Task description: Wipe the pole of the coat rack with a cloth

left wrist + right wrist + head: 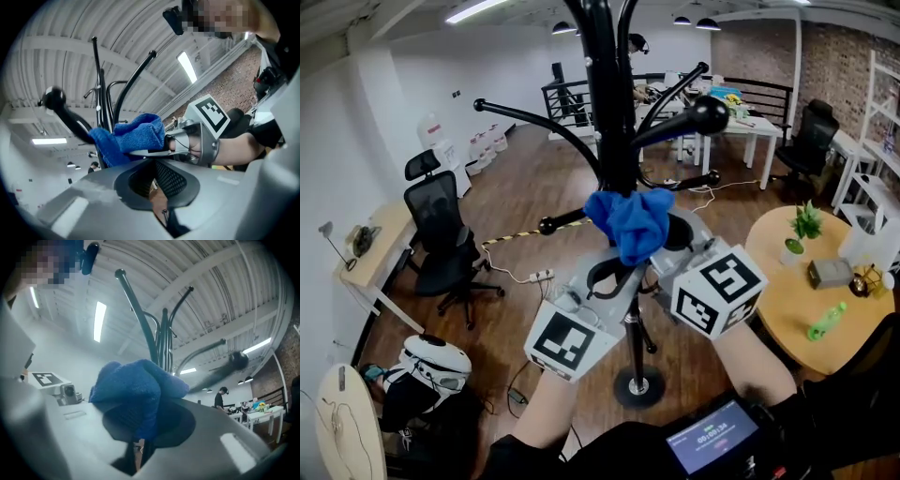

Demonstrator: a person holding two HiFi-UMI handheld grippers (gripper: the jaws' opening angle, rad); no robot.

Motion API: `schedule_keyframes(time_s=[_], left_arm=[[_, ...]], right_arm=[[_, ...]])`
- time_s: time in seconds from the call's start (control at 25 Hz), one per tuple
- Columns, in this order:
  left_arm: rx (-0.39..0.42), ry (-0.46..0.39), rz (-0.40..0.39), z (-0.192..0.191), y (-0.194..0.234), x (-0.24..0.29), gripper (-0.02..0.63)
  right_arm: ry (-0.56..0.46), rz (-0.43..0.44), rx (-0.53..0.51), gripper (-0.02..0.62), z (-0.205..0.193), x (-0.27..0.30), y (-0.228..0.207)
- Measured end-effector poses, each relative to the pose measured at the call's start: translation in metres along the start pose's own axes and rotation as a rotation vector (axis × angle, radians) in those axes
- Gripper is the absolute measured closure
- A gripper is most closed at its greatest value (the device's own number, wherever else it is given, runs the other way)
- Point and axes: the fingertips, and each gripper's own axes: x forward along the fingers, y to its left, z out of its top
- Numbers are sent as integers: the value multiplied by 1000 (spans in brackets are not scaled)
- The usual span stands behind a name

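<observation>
– Blue terry, that cloth (pixel 630 222). From the head view it sits bunched against the black pole (pixel 609 103) of the coat rack, just under the hooks (pixel 698 117). How far along do you make it?

– Early or midway, I'd judge. The cloth is on the pole, but the whole stretch toward 6 o'clock, down to the base (pixel 638 385), is left to cover. Nothing shows which parts are already clean.

– And the hands?

– Both forearms reach up from 6 o'clock. The right gripper (pixel 661 253) comes in at 4 o'clock of the cloth, and the left gripper (pixel 605 281) at 7 o'clock, close beside the pole.

– In the left gripper view?

– Its own jaws lie together with nothing between them. Beyond, at 12 o'clock, the right gripper's thin jaws pinch the cloth, with the pole right behind it.

– The right gripper view?

– The cloth fills the middle, clamped tight in the closed jaws and heaped over them. The pole rises at 12 o'clock, touching or nearly so; I cannot tell which.
</observation>
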Motion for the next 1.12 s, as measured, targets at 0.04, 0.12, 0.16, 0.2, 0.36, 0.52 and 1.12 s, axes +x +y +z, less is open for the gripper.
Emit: schedule_keyframes(time_s=[0.04,0.12,0.16,0.2,0.36,0.52,1.12], left_arm=[[-26,24,-16,-17,-7,2,603],[-48,74,-61,-48,-23,5,603],[-57,99,-81,-64,-30,4,603],[-70,122,-100,-80,-38,4,603],[-194,100,-186,-128,-68,-3,602],[-302,150,-251,-173,-86,-21,602],[-263,225,-129,-183,-77,5,601]], right_arm=[[23,8,23,543,-17,-2,0],[73,30,49,543,-46,-8,3],[97,41,54,543,-61,-11,5],[119,54,63,543,-75,-14,6],[226,108,126,543,-143,-36,9],[329,124,210,543,-211,-58,14],[336,36,338,543,-258,-77,-30]])
